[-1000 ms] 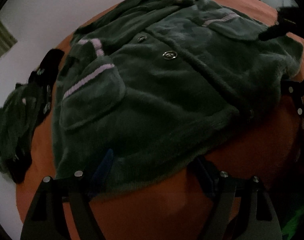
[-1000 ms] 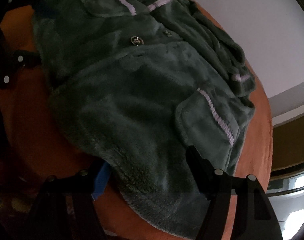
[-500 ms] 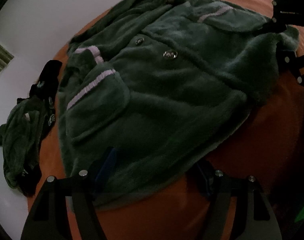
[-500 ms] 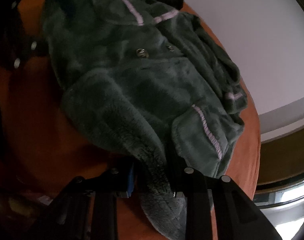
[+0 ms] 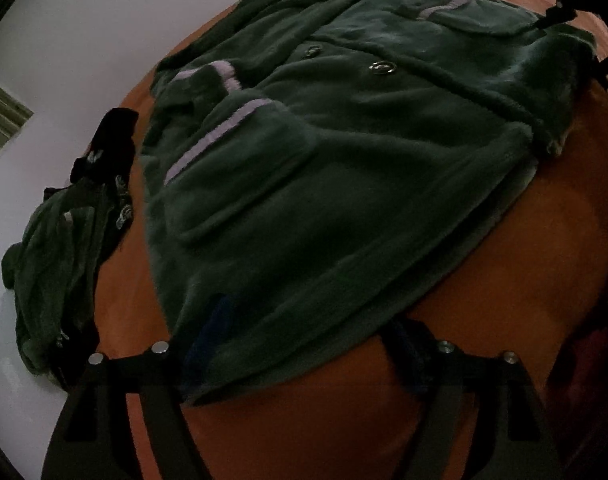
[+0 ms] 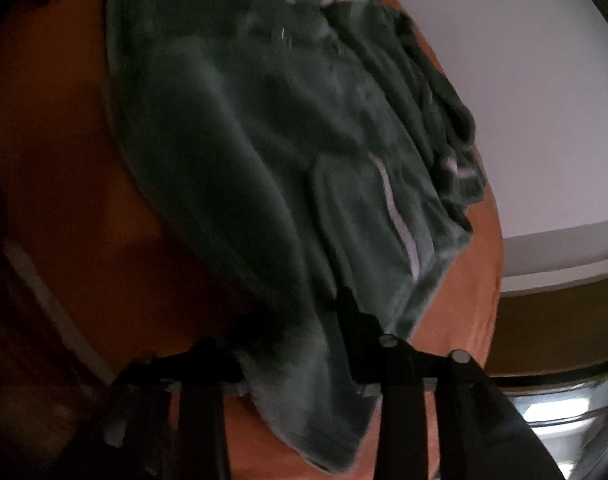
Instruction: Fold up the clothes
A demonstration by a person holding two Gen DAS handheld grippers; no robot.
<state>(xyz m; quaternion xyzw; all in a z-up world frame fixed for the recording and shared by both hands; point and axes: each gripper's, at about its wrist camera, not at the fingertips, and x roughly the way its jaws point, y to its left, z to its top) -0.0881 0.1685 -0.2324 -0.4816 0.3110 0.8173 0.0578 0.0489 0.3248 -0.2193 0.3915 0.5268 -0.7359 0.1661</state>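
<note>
A dark green fleece jacket point(image 5: 343, 160) with pale lilac pocket trim and metal snaps lies spread on a round orange surface point(image 5: 503, 280). My left gripper point(image 5: 307, 340) straddles the near hem, its jaws wide and opening, with the fabric lying loose between them. In the right wrist view my right gripper point(image 6: 292, 336) is pinched on the jacket's point(image 6: 264, 160) hem corner. The cloth bunches and hangs out below the fingers, and the jaws are easing open a little with the fabric still between them. In the left wrist view the right gripper's dark frame shows at the jacket's far right corner.
A crumpled dark green garment point(image 5: 52, 264) and a black item point(image 5: 112, 136) lie at the left rim of the orange surface. White floor or wall surrounds it point(image 5: 64, 40). A shiny metal rim point(image 6: 563, 408) sits at the lower right.
My right gripper went from open over the hem to pinched on it, rolled, and pulled the corner up into a fold. My left gripper slid along the hem and stays open.
</note>
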